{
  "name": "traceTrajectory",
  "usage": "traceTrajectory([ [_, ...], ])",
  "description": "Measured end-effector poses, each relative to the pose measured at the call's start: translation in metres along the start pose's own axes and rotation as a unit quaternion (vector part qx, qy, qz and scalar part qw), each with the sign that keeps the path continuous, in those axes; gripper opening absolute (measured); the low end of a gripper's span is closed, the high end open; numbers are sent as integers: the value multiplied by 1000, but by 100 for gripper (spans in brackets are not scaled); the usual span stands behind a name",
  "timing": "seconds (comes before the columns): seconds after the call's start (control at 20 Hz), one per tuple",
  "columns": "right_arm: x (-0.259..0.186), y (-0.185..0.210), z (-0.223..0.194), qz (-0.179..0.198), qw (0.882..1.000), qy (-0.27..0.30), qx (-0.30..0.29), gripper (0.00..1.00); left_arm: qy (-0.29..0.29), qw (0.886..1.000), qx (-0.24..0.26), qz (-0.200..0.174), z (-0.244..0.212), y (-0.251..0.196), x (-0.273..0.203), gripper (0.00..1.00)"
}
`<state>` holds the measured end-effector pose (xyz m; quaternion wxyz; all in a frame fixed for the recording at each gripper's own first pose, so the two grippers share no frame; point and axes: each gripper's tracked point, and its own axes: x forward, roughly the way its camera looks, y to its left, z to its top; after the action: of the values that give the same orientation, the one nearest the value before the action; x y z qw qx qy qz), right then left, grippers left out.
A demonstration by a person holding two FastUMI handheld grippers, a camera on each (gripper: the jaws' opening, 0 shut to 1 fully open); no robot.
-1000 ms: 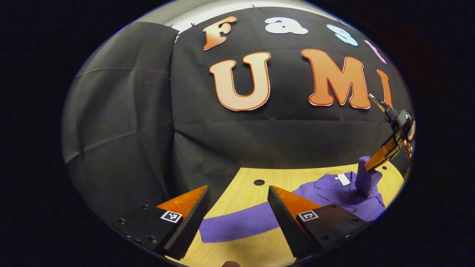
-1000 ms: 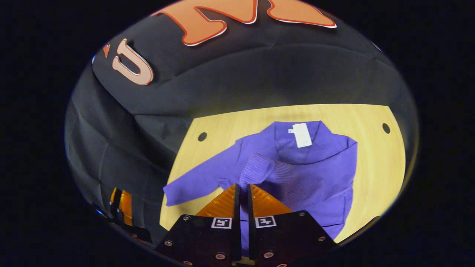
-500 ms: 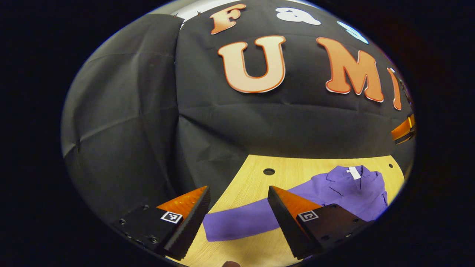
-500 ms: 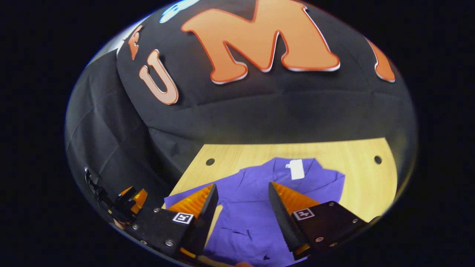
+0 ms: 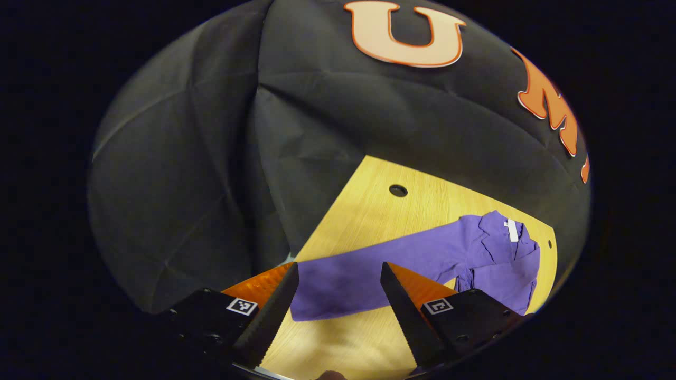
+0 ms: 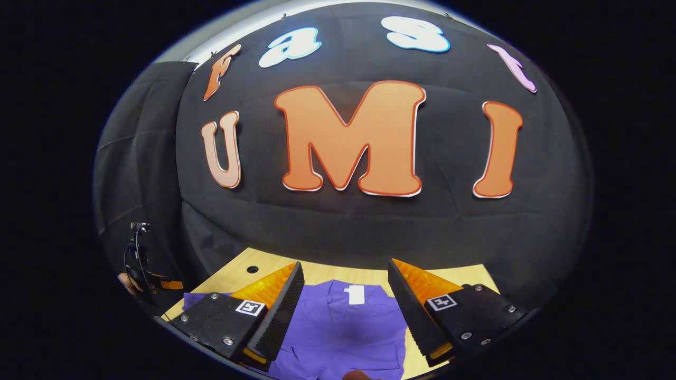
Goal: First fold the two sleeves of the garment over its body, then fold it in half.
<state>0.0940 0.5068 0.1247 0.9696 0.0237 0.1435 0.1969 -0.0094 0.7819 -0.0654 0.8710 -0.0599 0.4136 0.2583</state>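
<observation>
Garment (image 5: 475,253): one sleeve seemed folded, the other left, and the halving.
In the left gripper view my left claw (image 5: 338,290) hung released above the outstretched sleeve (image 5: 364,274) on the tabletop (image 5: 369,211). In the right gripper view my right claw (image 6: 343,295) was released above the garment's body; no containers.

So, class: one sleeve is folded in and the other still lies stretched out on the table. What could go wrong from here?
1. The left gripper is open above the outstretched sleeve; a shallow pinch might slip off the cloth.
2. The sleeve's end lies near the table edge, so it could slide off.
3. Dragging the sleeve may shift the garment.
</observation>
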Motion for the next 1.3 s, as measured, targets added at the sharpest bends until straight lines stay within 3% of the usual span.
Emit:
traceTrajectory([
  [0.05, -7, -4, 3, -6, 1000, -9, -2, 100, 26, 1000, 2, 1, -7, 5, 7, 99],
  [0.15, -24, -14, 7, -24, 999, -25, -8, 95, 76, 997, -2, 7, -22, 14, 30, 100],
  [0.2, -32, -20, 8, -35, 999, -34, -12, 100, 102, 995, -11, 4, -30, 17, 35, 99],
  [0.25, -39, -26, 8, -43, 998, -41, -16, 95, 126, 992, -20, 0, -39, 19, 42, 100],
  [0.3, -47, -32, 6, -54, 997, -45, -22, 100, 146, 989, -25, 3, -48, 27, 48, 99],
  [0.4, -60, -42, -1, -73, 996, -43, -35, 95, 187, 982, -38, 2, -67, 39, 58, 99],
  [0.5, -65, -47, -7, -89, 994, -35, -46, 100, 217, 975, -51, 2, -76, 43, 69, 99],
  [0.55, -70, -50, -12, -94, 994, -31, -49, 95, 226, 972, -56, 4, -78, 45, 77, 98],
  [0.95, -95, -61, -36, -120, 991, -5, -58, 95, 272, 960, -53, 40, -86, 62, 100, 97],
  [1.15, -99, -64, -37, -120, 991, -4, -58, 95, 286, 956, -35, 53, -86, 60, 105, 83],
  [1.25, -98, -65, -39, -117, 992, -1, -54, 95, 289, 955, -40, 53, -84, 54, 106, 67],
  [1.3, -99, -67, -42, -116, 992, 2, -56, 95, 290, 955, -41, 52, -85, 49, 106, 63],
])
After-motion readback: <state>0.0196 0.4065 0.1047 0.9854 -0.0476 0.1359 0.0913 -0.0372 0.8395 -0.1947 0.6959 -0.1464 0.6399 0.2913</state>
